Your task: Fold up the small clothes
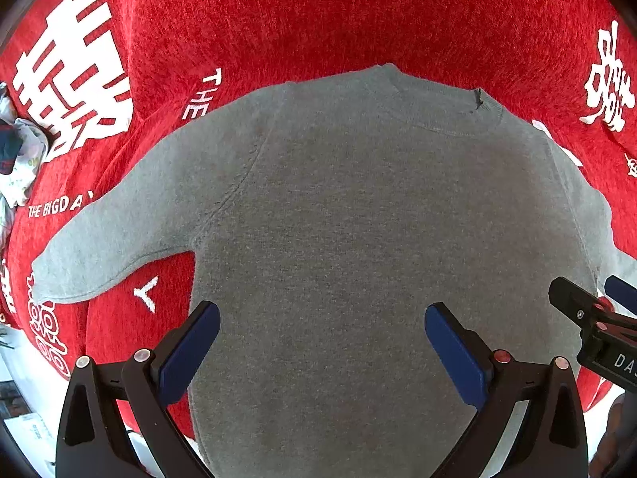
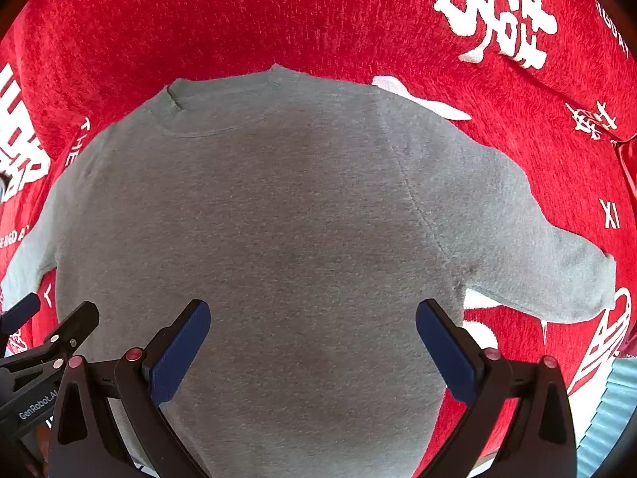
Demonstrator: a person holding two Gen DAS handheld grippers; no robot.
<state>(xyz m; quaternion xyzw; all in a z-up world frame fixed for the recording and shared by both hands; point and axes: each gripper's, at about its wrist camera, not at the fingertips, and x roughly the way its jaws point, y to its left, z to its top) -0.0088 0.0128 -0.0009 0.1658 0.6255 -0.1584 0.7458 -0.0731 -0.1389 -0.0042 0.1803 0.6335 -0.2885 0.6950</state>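
Note:
A small grey sweatshirt [image 1: 358, 219] lies flat on a red cloth, collar away from me, both sleeves spread out to the sides. It also fills the right wrist view [image 2: 278, 219]. My left gripper [image 1: 322, 318] is open and empty, hovering over the lower left part of the body. My right gripper [image 2: 312, 314] is open and empty over the lower right part. The right gripper shows at the right edge of the left wrist view [image 1: 589, 310]. The left gripper shows at the left edge of the right wrist view [image 2: 47, 326]. The sweatshirt's hem is hidden below the fingers.
The red cloth [image 1: 318, 20] with white lettering covers the surface around the sweatshirt. A bundle of patterned clothes [image 1: 16, 159] lies at the far left. A pale blue ribbed item [image 2: 609, 410] shows at the lower right.

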